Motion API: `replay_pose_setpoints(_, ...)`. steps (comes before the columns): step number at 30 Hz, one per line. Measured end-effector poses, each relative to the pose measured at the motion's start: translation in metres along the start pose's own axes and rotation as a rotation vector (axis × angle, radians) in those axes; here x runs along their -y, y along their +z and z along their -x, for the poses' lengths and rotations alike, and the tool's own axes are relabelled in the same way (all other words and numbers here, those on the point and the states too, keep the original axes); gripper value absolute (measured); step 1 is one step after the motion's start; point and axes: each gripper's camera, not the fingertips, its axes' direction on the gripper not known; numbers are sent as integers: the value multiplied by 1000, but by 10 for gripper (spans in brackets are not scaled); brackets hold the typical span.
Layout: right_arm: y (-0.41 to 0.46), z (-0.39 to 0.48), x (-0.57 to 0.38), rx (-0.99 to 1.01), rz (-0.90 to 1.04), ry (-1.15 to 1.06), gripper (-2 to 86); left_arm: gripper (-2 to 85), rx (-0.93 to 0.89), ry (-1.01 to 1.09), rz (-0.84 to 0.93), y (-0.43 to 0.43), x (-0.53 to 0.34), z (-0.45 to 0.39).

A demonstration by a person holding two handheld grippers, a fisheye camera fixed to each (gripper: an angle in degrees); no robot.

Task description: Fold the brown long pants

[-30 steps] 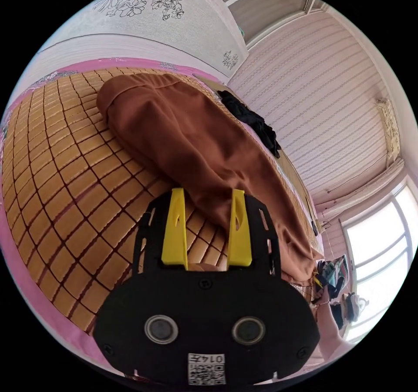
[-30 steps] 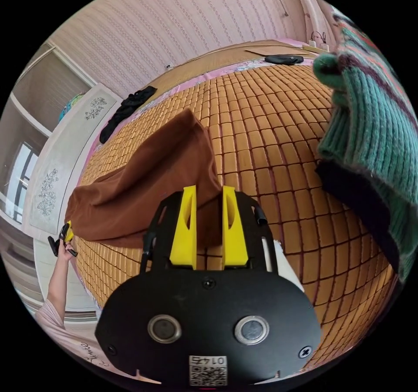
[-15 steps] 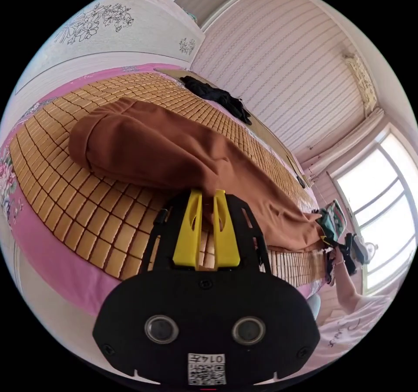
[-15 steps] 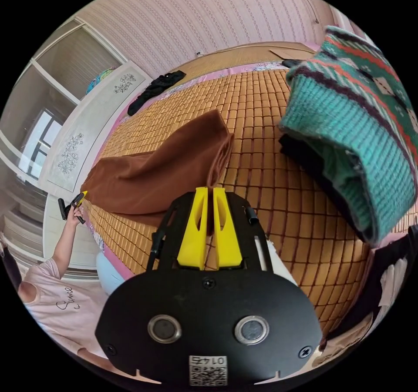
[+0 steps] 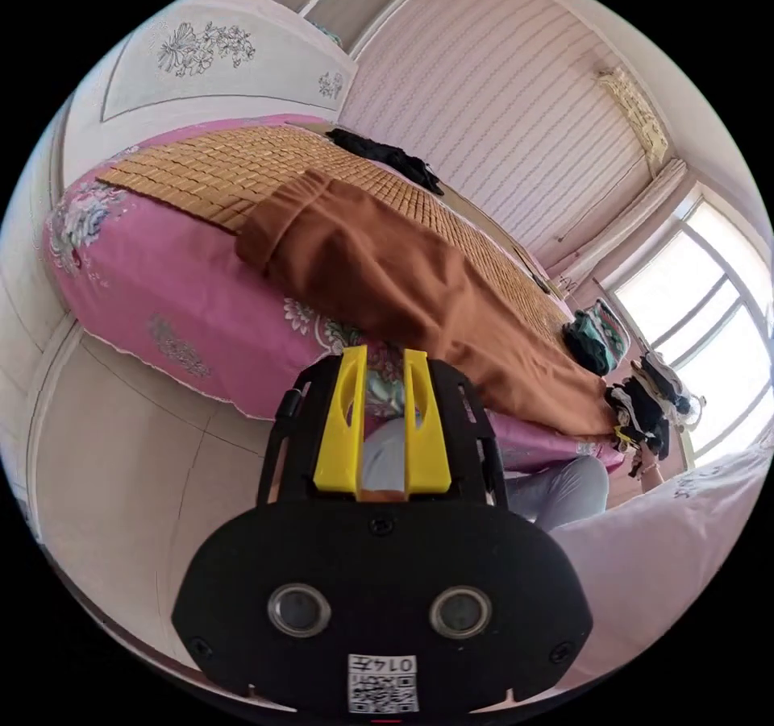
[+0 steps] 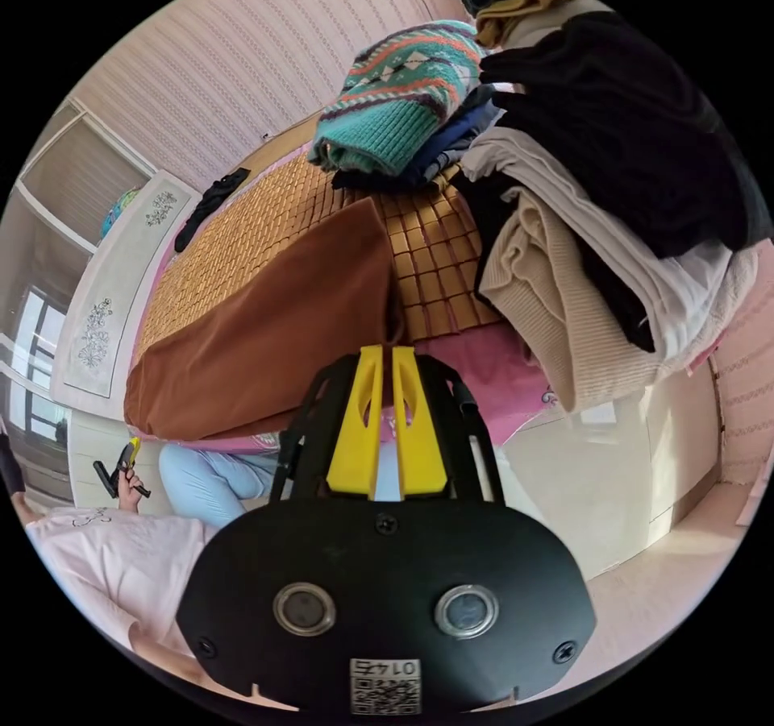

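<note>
1. Along the bamboo mat's (image 6: 266, 234) near edge, the brown long pants (image 6: 266, 331) lie flat.
2. Left gripper (image 5: 381, 371) hangs below the mat, jaws slightly parted, gripping nothing.
3. Right gripper (image 6: 385, 367), jaws nearly together, sits at the pants' hem; whether it pinches the cloth is unclear.

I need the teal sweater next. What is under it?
The teal sweater tops dark folded clothes on the mat. How many pieces are there is covered.

both views low, beside bed (image 5: 161, 275), facing pants (image 6: 266, 331)
</note>
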Motion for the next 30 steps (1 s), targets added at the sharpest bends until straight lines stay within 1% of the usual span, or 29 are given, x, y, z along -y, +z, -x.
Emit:
replay_pose_setpoints(3, -16, 13, -6, -17, -53, -22, 0, 104, 107, -8, -35, -5, 13, 18)
replay_pose_setpoints(4, -23, 20, -5, -6, -79, -28, 0, 109, 115, -8, -37, -4, 16, 21)
replay_pose_setpoints(7, -50, 42, 0, -6, -133, -82, 0, 116, 69, 10, -33, 6, 31, 21)
replay_pose_setpoints(10, -77, 50, -7, -26, -159, -110, 2, 113, 6, 107, -84, 10, 28, -9)
replay_pose_setpoints(12, -66, 33, -9, -16, -103, -74, 4, 112, -31, 207, -93, 22, 17, -41)
replay_pose_setpoints(14, -28, 6, -11, 0, 8, -3, 12, 112, -67, 271, -67, 37, 6, -66)
replay_pose_setpoints(16, -9, -4, -15, -38, 63, 33, 24, 112, -93, 347, -34, 53, -5, -93)
replay_pose_setpoints(18, -8, -10, -23, -44, 19, 54, 32, 112, -113, 445, -3, 71, -21, -131)
replay_pose_setpoints(20, -14, -20, -36, 4, -50, 79, 36, 112, -127, 547, 36, 87, -34, -161)
replay_pose_setpoints(23, -17, -29, -50, 41, -111, 92, 38, 112, -102, 682, 94, 120, -54, -210)
replay_pose_setpoints(25, -17, -35, -56, 47, -137, 106, 42, 113, -145, 737, 132, 140, -66, -241)
replay_pose_setpoints(27, -17, -43, -62, 75, -175, 121, 45, 113, -271, 850, 183, 162, -92, -292)
replay_pose_setpoints(28, -16, -49, -65, 106, -204, 134, 45, 113, -299, 873, 194, 167, -101, -305)
replay_pose_setpoints(30, -11, -58, -68, 145, -223, 146, 45, 124, -348, 1005, 238, 184, -150, -356)
